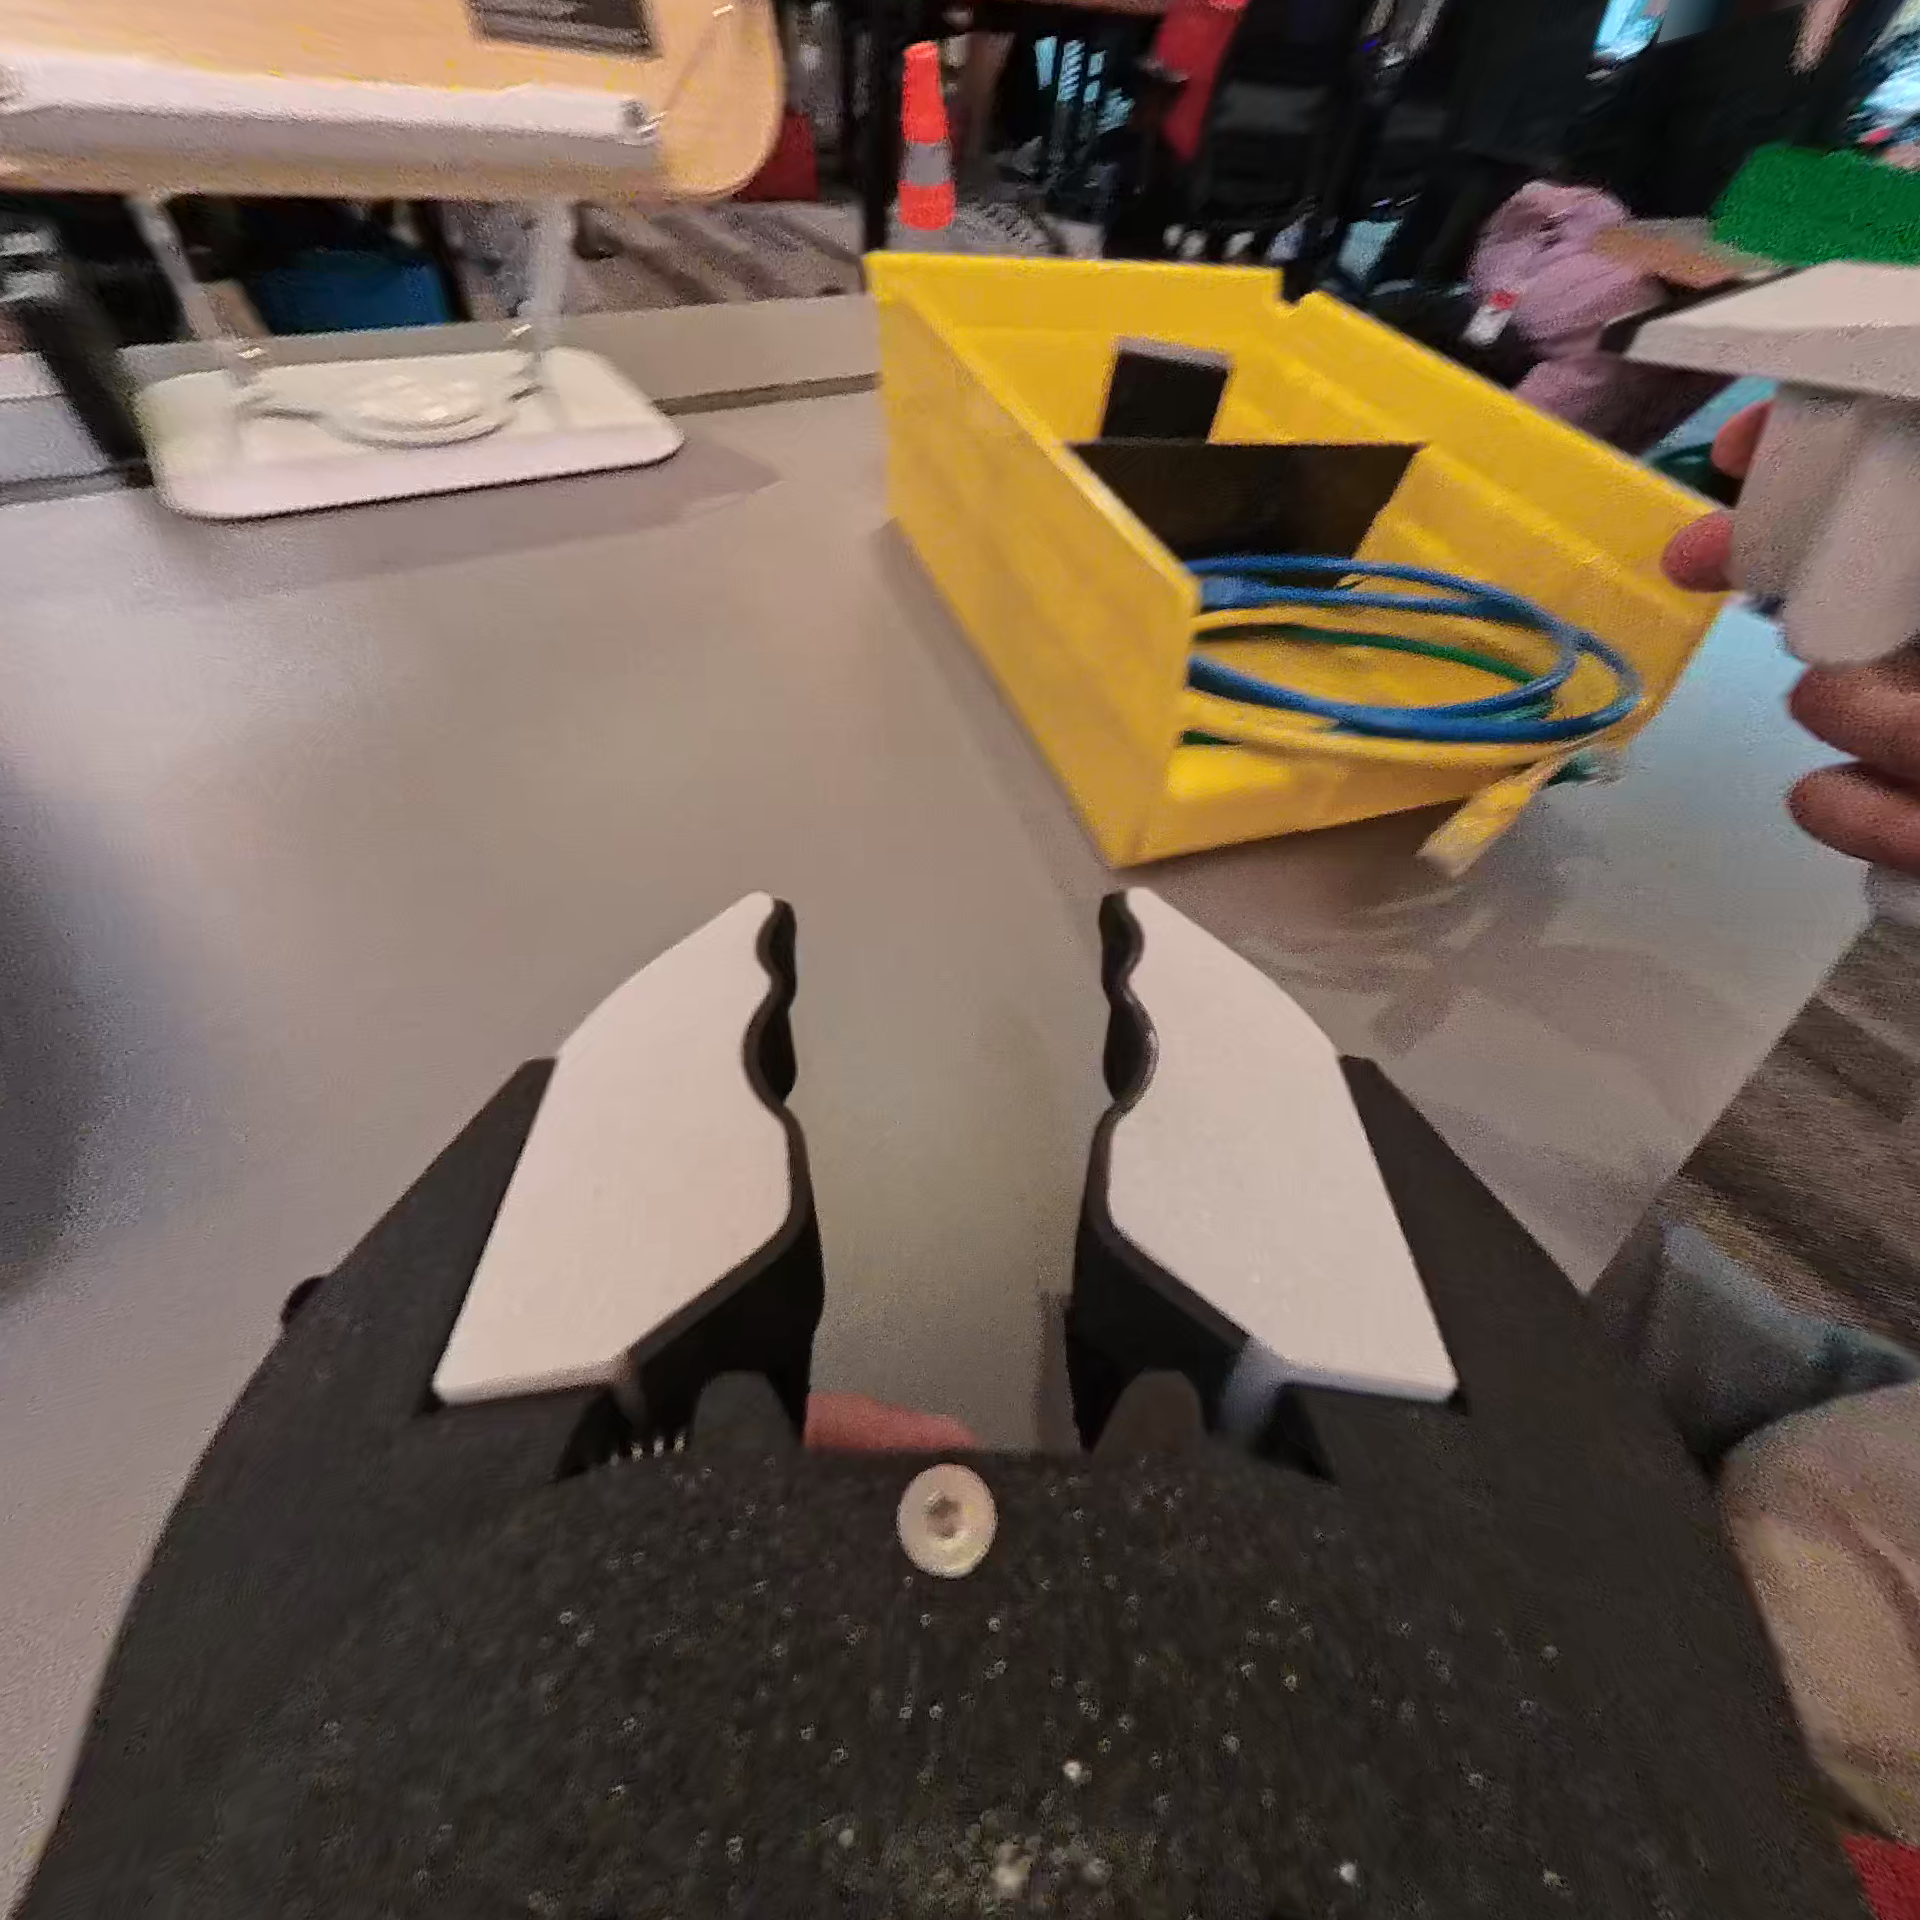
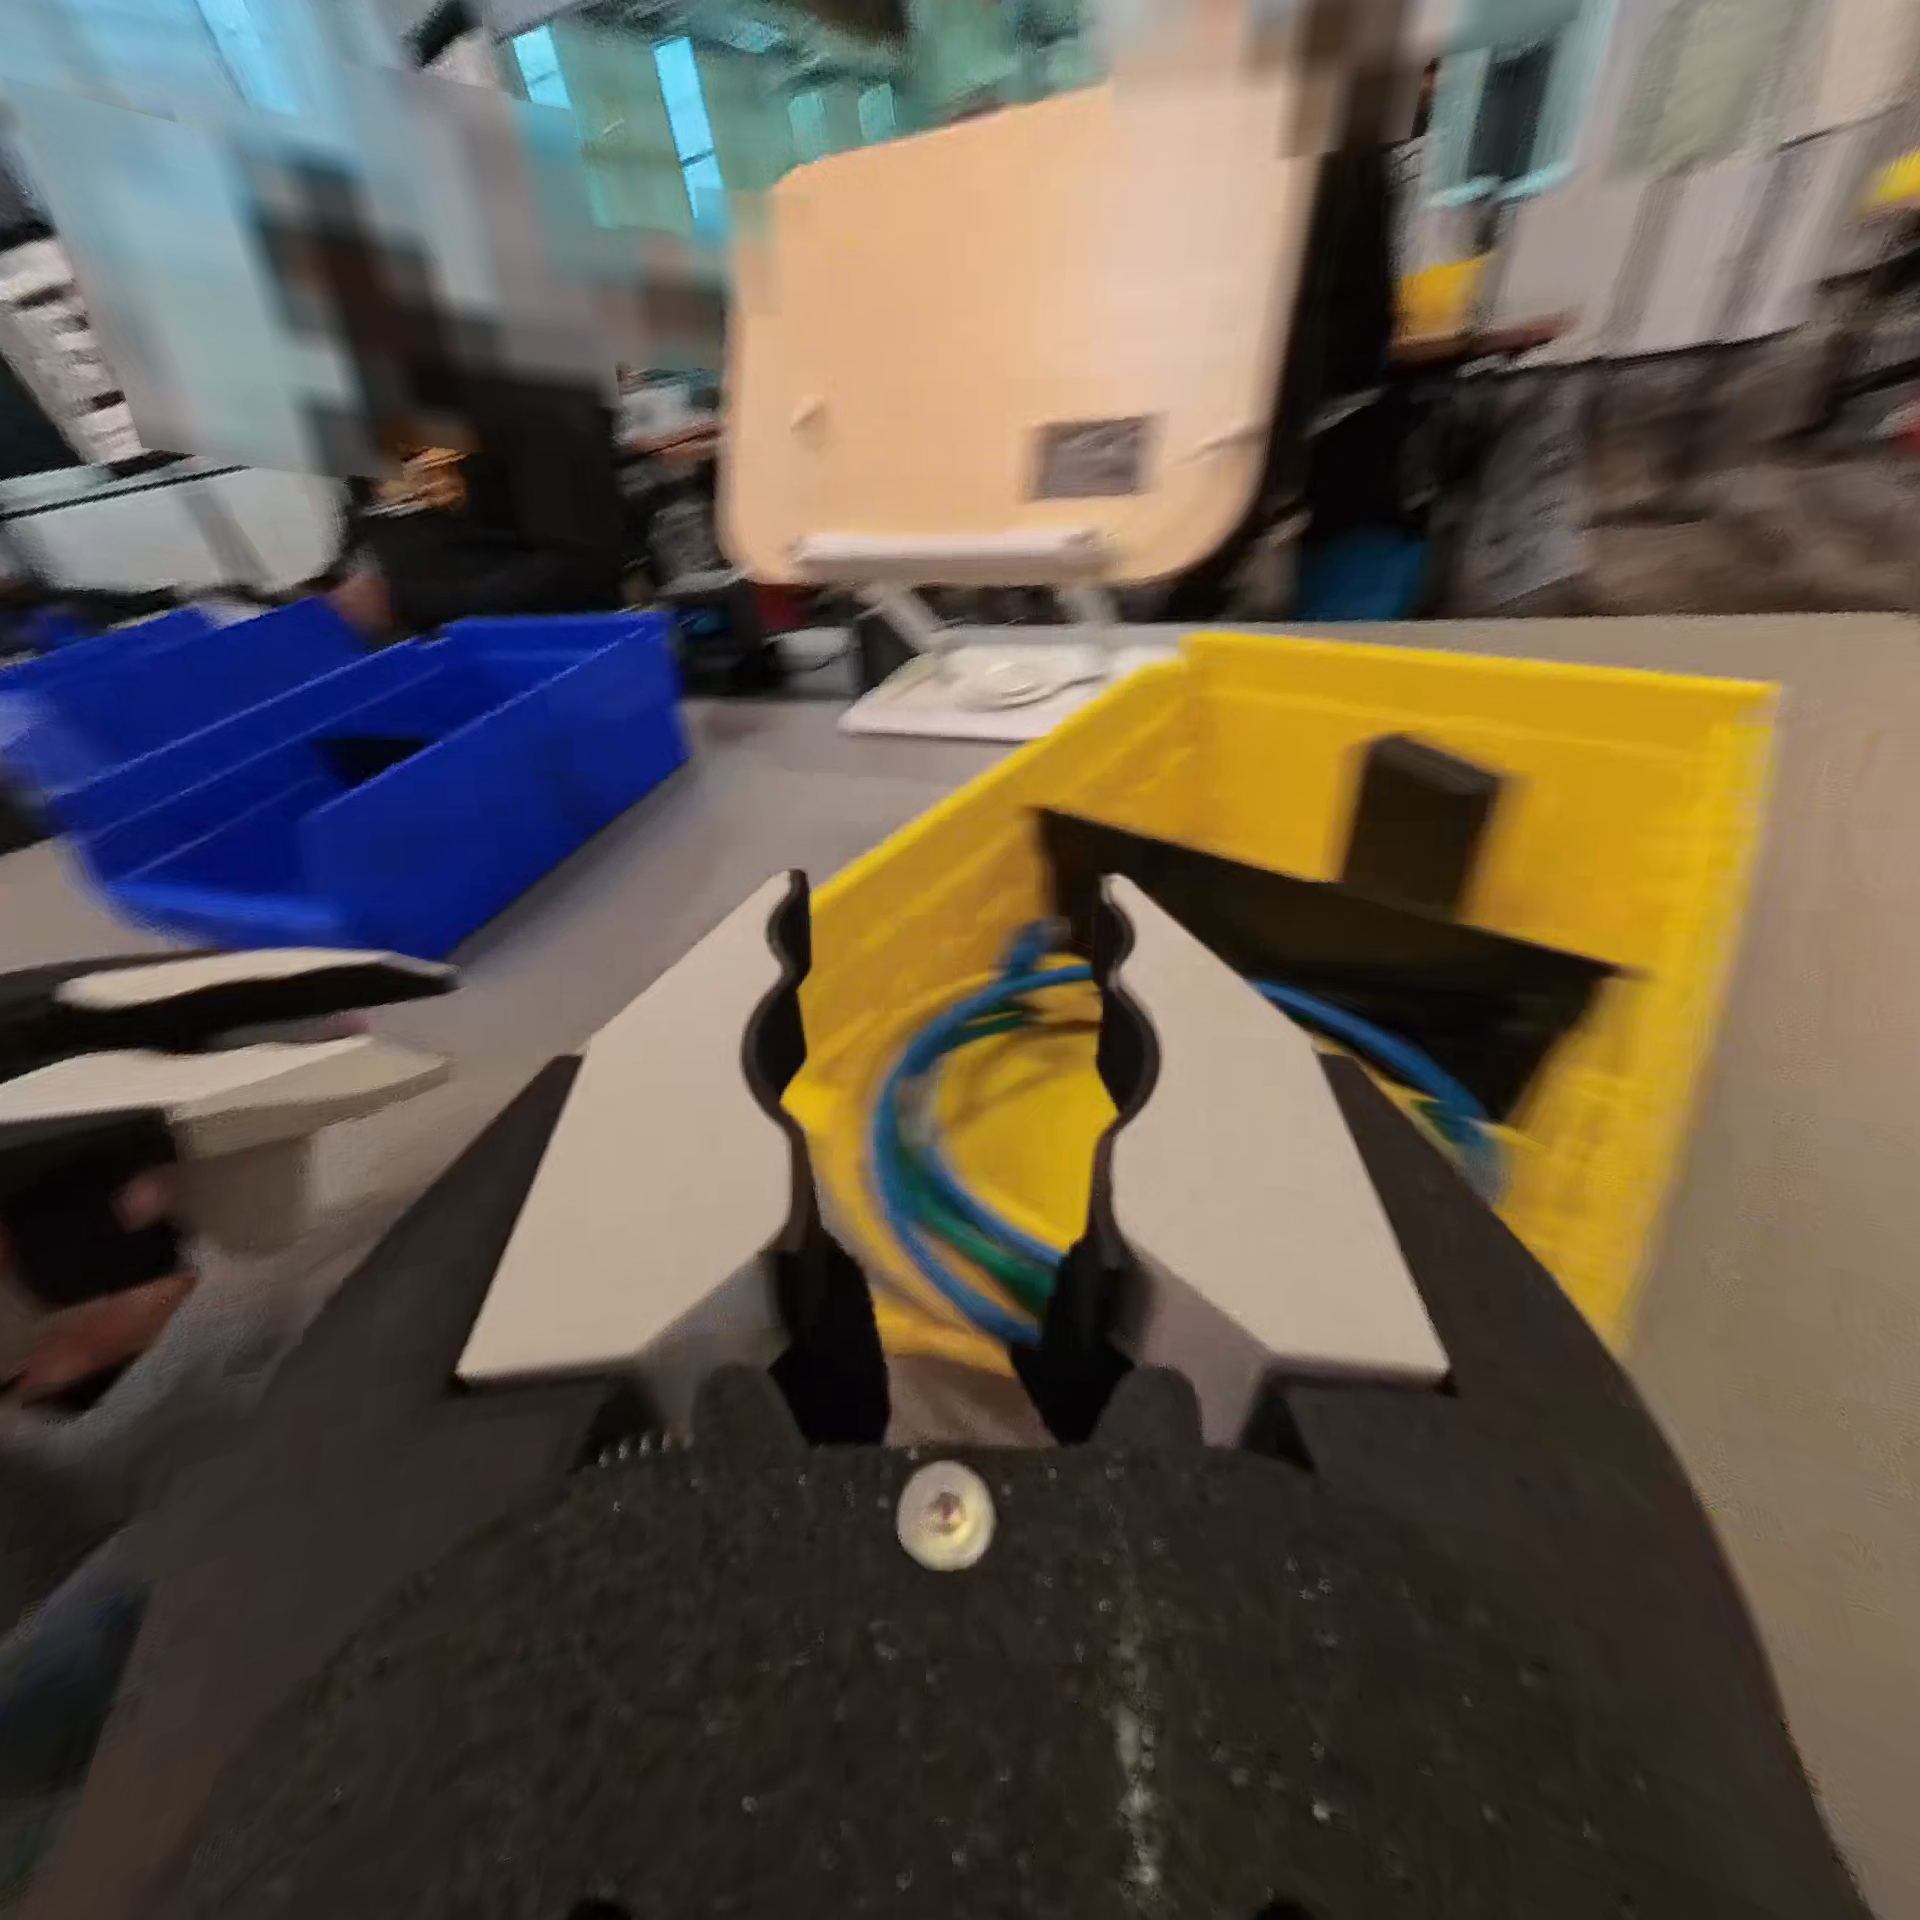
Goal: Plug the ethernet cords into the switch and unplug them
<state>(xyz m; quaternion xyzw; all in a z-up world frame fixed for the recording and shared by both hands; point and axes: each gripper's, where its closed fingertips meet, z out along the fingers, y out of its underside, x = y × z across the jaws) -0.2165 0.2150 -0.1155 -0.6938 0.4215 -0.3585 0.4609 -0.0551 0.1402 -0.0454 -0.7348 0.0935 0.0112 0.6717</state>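
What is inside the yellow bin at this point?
The yellow bin holds coiled blue cords with green and yellow ones among them, in front of a black divider. A black block stands behind it; its base is hidden.

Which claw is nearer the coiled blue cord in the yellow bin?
Right. The right claw is open at the yellow bin's front, over the blue cord; the left claw is open over bare table, short of it.

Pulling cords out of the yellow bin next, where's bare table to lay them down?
Bare grey table lies left of the yellow bin, up to the white stand base. Crowded: the bin's front compartment, full of coiled cords; the blue bin farther left.
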